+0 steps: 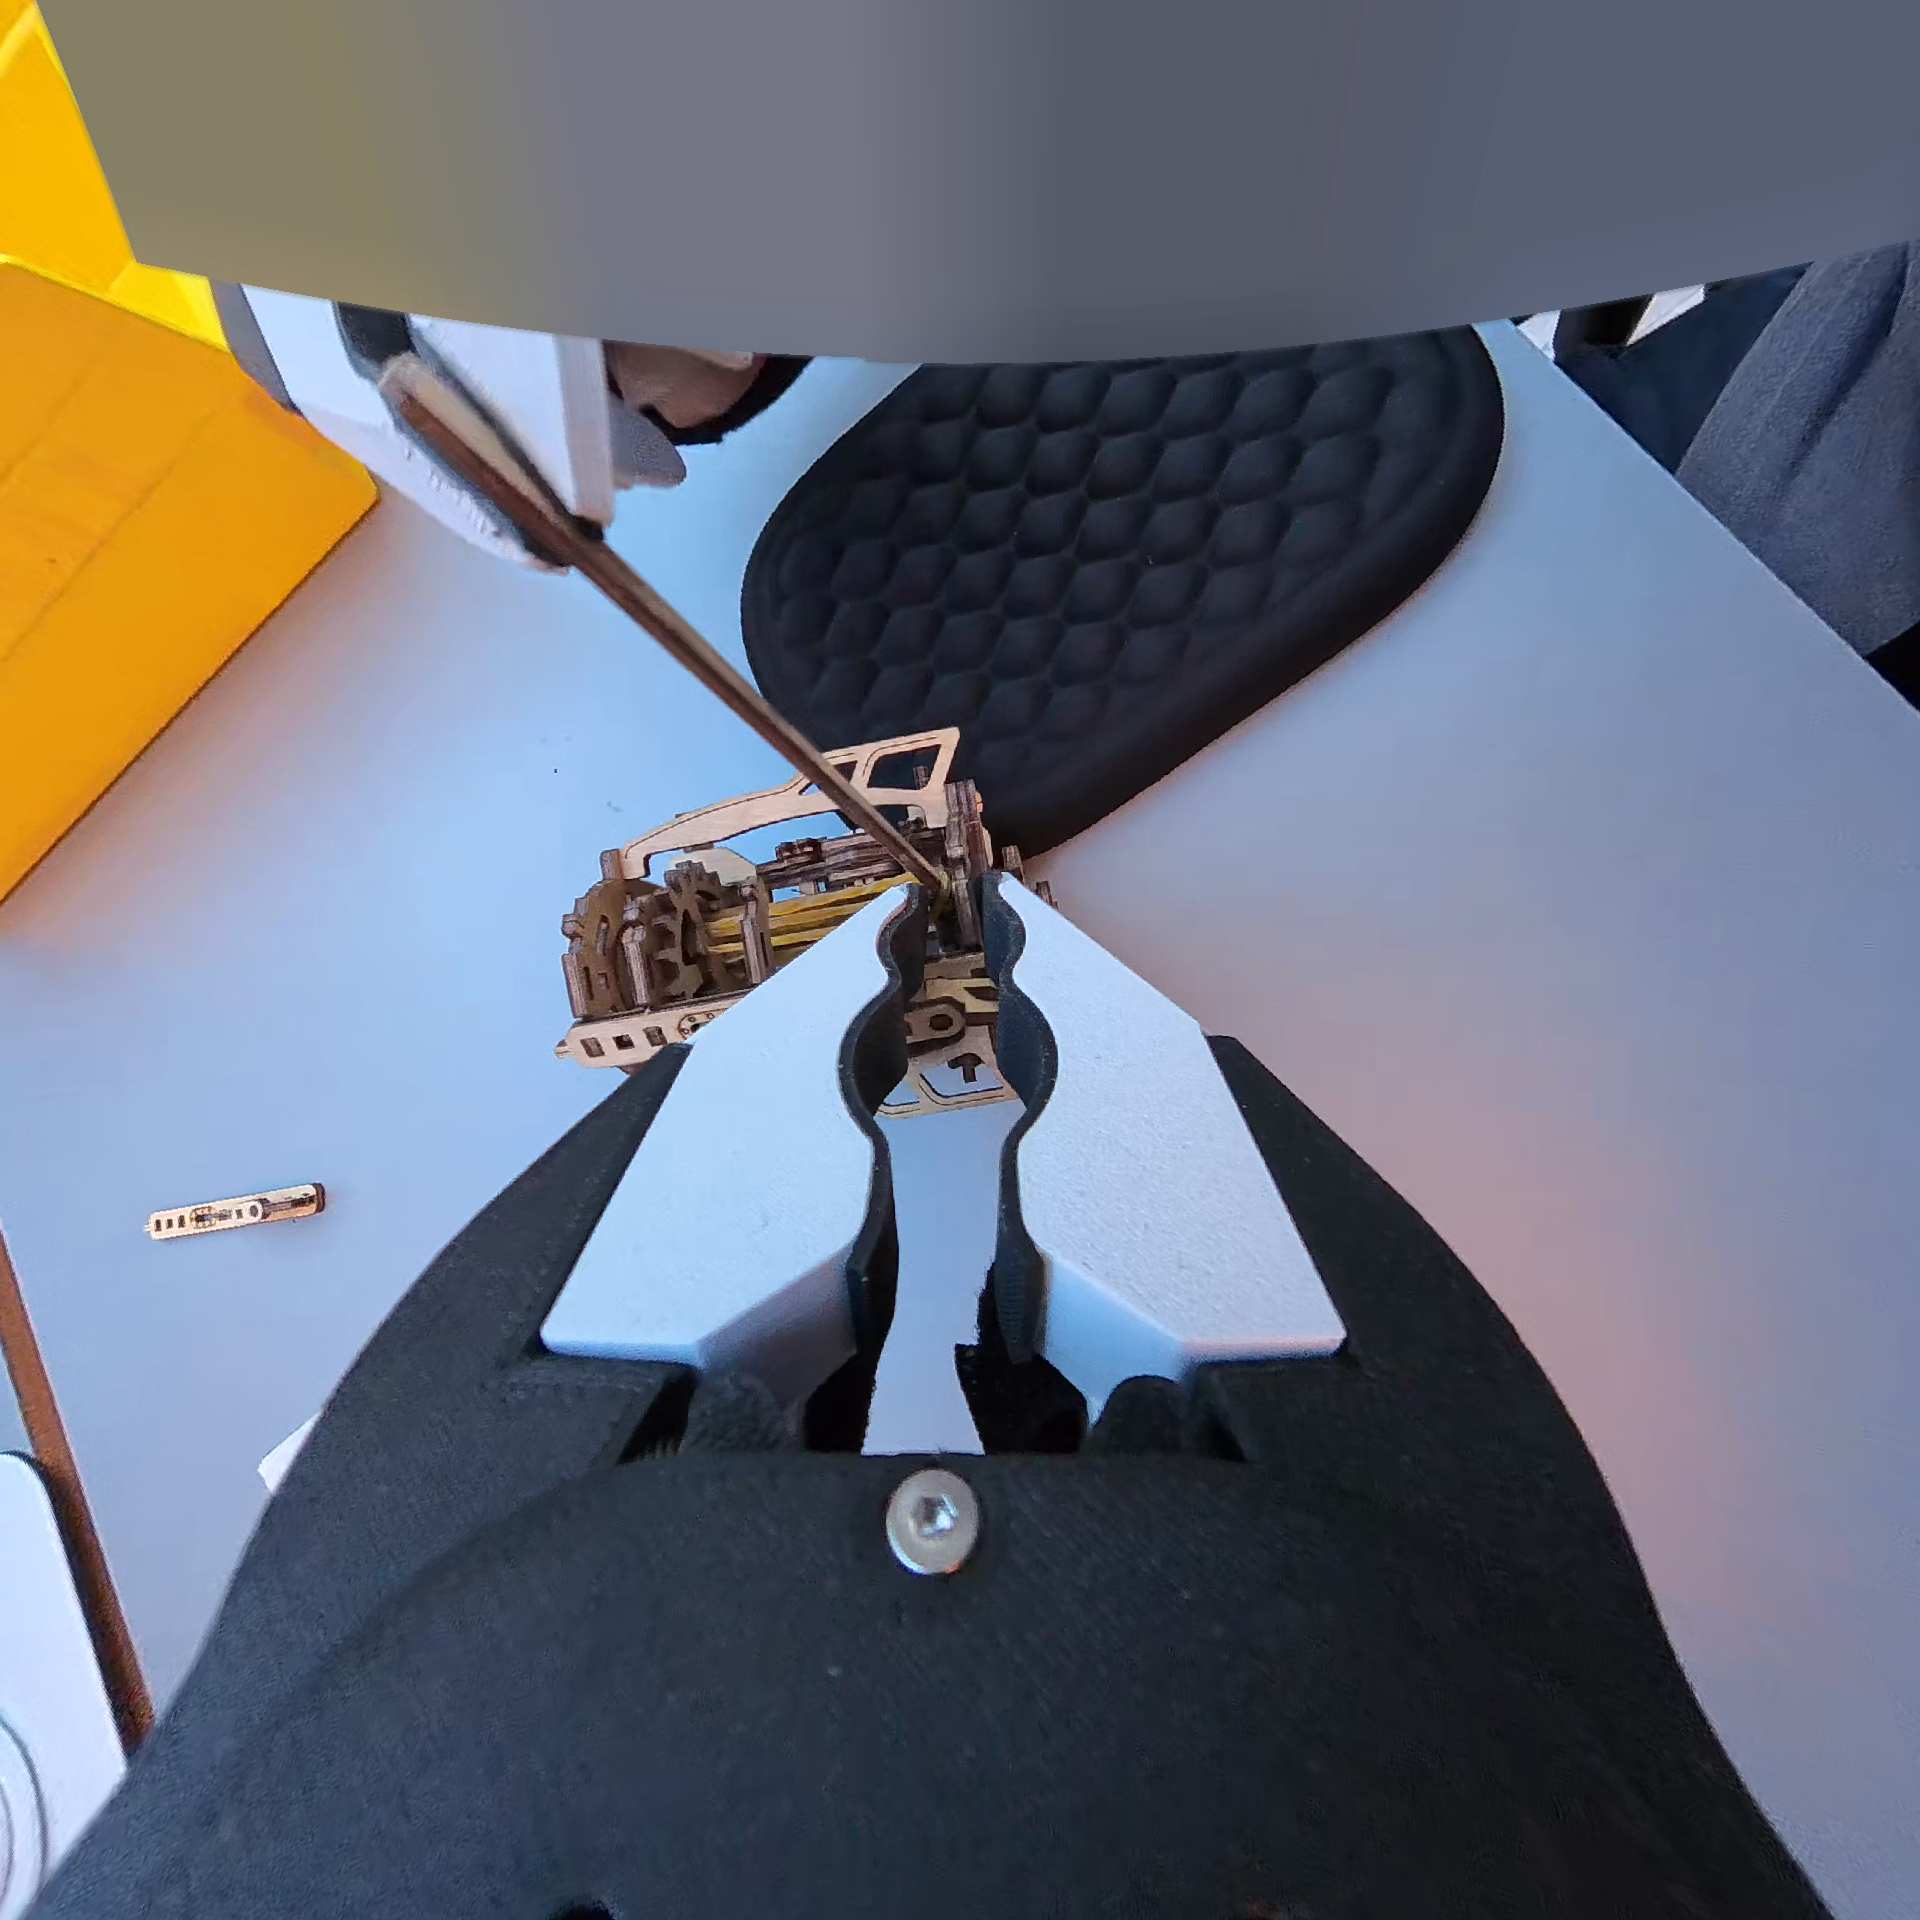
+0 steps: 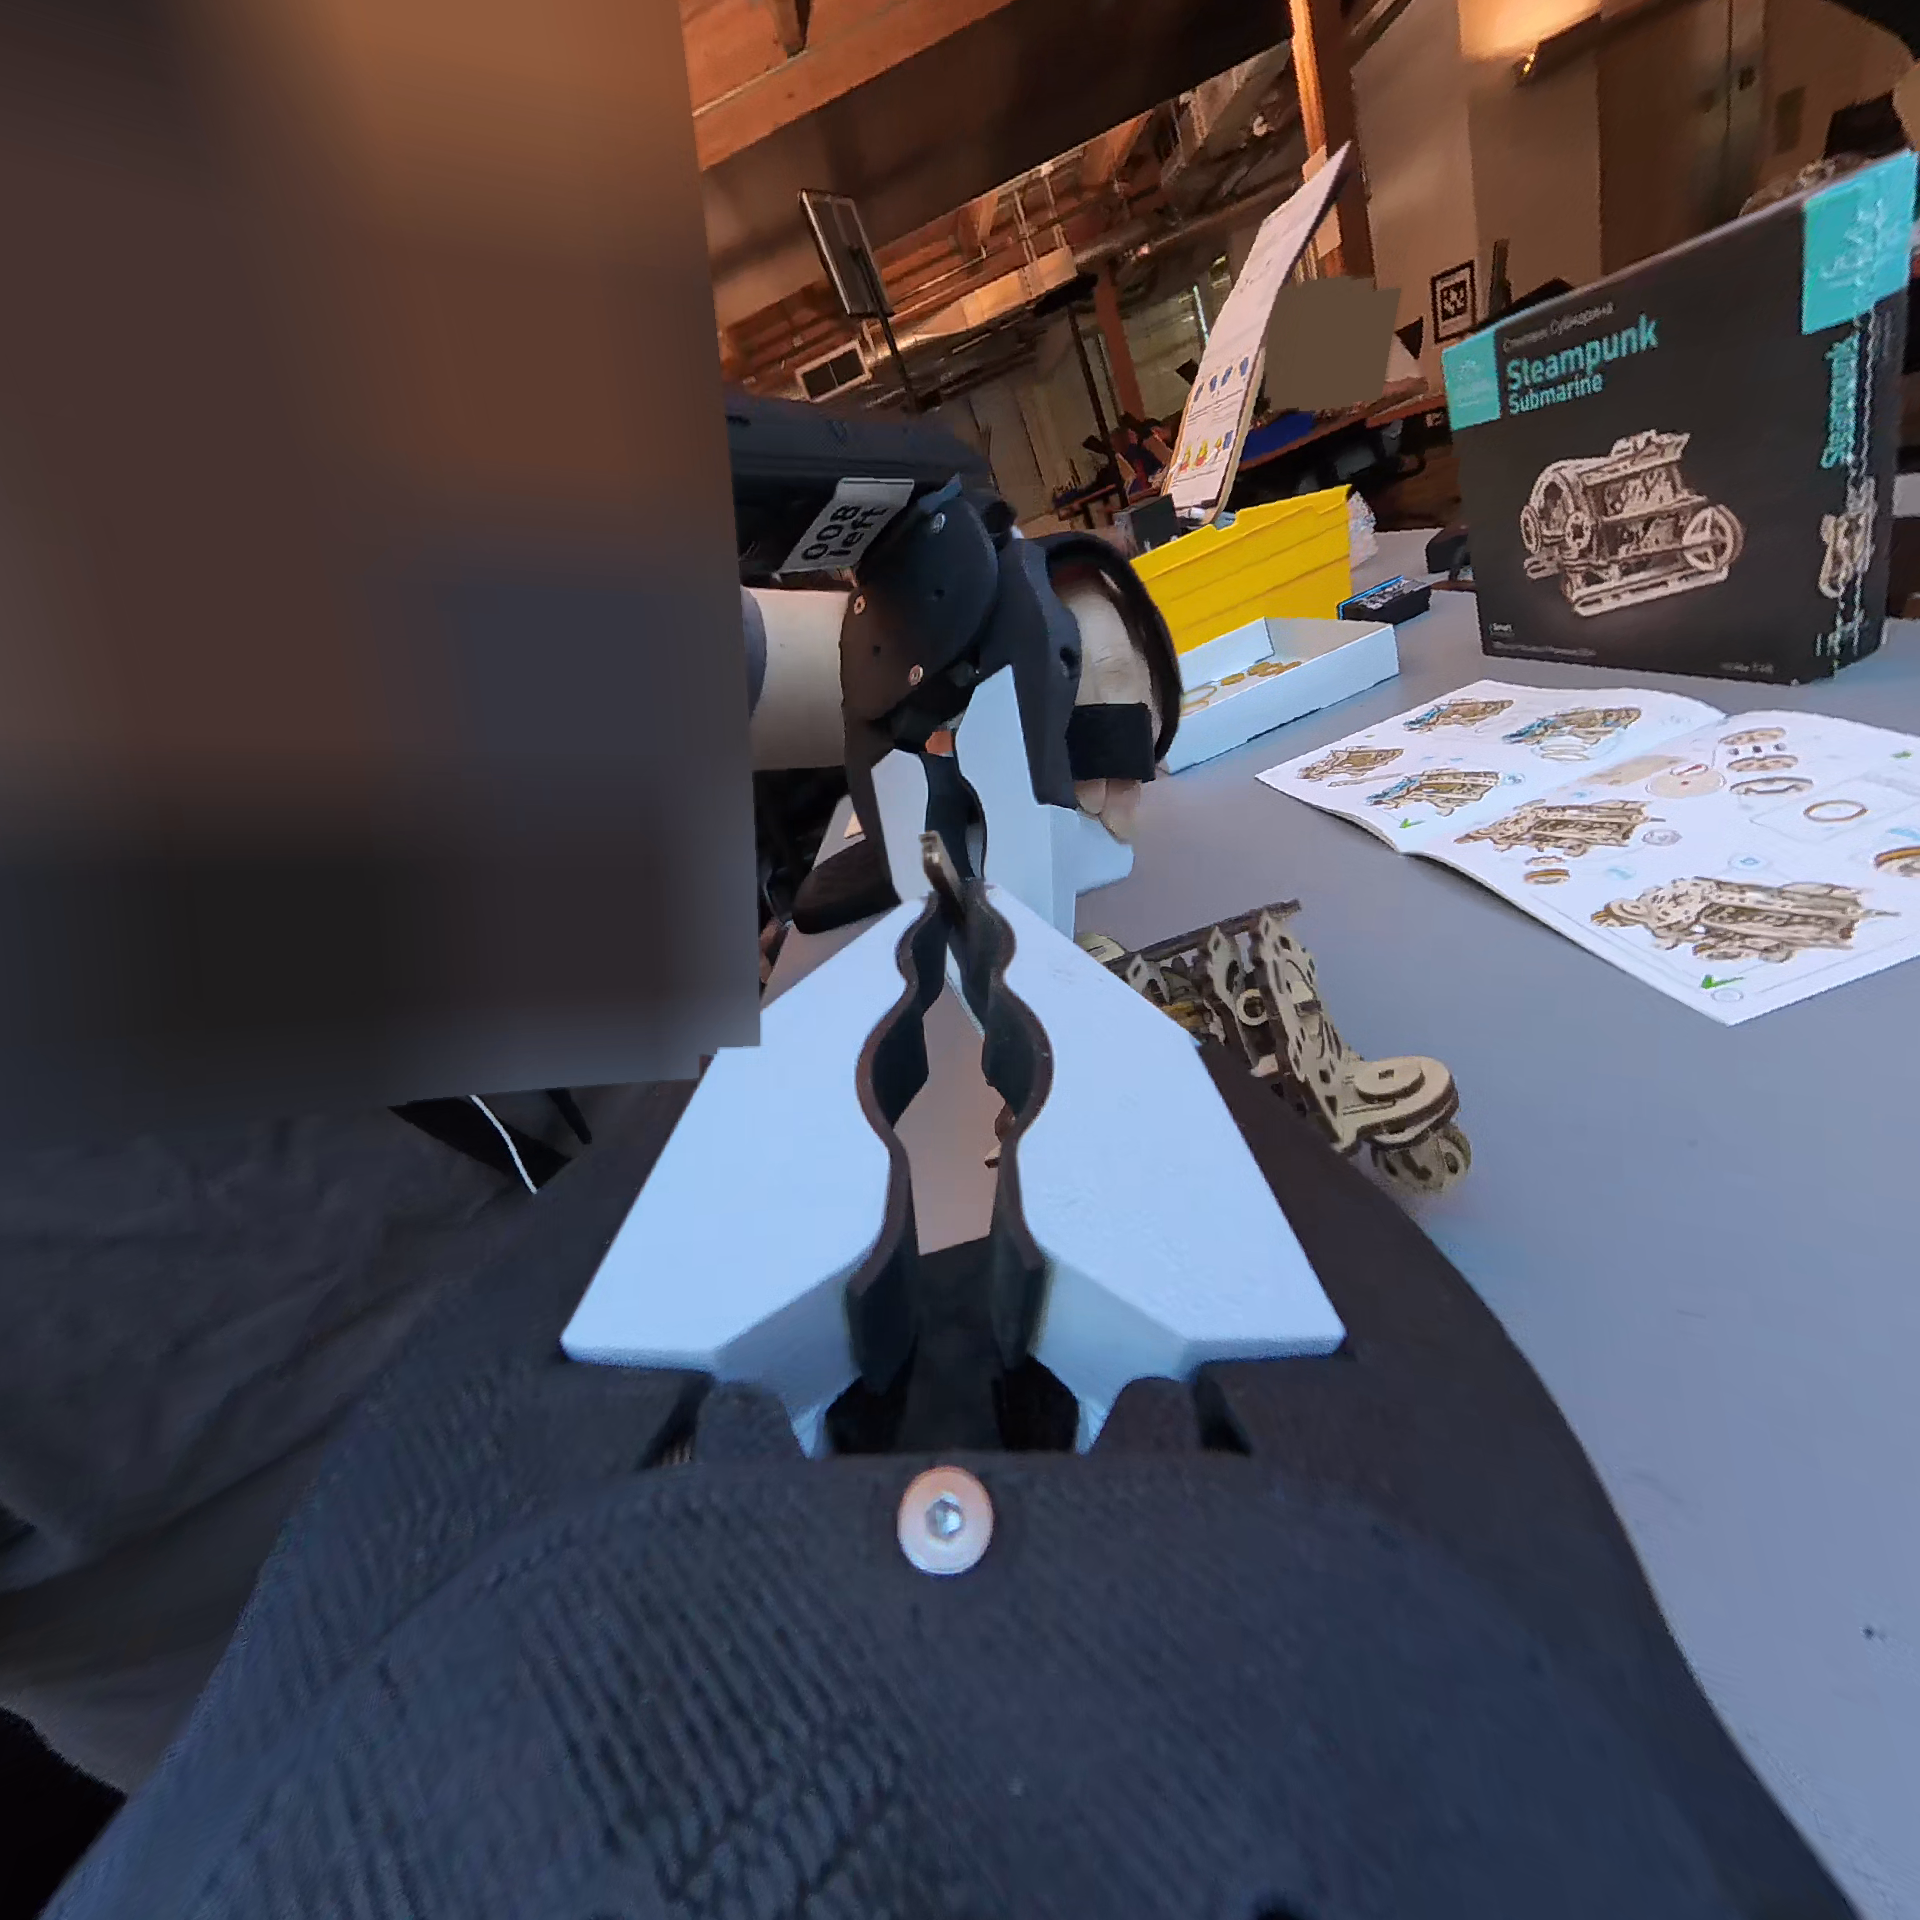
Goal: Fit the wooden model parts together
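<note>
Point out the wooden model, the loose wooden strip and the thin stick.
wooden model point(image 1: 665, 951), left wrist view, on its gear cluster.
loose wooden strip point(image 1: 237, 1211), left wrist view, at mid-length, flat on the table.
thin stick point(image 1: 686, 652), left wrist view, on its mid-shaft.

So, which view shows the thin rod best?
The left wrist view: the rod runs whole from the right gripper down to the wooden model. The right wrist view shows only its near end, mostly hidden between the fingers.

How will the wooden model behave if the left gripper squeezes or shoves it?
The wooden model looks like thin fretwork with gears, so probably light and fragile under squeeze. It lies on a smooth table, so a shove likely slides it.
</note>
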The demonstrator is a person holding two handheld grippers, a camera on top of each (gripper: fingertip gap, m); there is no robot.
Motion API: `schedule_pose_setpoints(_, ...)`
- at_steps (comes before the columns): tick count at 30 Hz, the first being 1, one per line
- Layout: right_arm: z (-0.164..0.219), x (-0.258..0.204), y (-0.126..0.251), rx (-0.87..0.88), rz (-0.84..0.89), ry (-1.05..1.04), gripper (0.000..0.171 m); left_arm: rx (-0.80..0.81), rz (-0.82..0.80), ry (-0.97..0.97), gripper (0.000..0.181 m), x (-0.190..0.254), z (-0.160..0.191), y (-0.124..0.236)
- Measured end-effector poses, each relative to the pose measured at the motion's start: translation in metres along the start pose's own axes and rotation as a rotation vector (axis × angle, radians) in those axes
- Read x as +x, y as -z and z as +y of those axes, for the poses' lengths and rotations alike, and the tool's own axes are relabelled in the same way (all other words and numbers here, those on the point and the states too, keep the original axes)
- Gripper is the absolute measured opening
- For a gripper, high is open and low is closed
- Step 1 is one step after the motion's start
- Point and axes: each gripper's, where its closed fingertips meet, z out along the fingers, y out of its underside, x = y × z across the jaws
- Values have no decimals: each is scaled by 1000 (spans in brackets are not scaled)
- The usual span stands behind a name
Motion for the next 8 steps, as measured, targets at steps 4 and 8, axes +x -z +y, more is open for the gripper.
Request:
schedule_pose_setpoints(4,-1,3,2,37,-18,-88,2,6,-49,1,9,-4,1,1)
schedule_pose_setpoints(8,1,-2,1,38,-29,-76,2,12,-79,8,7,-7,3,2)
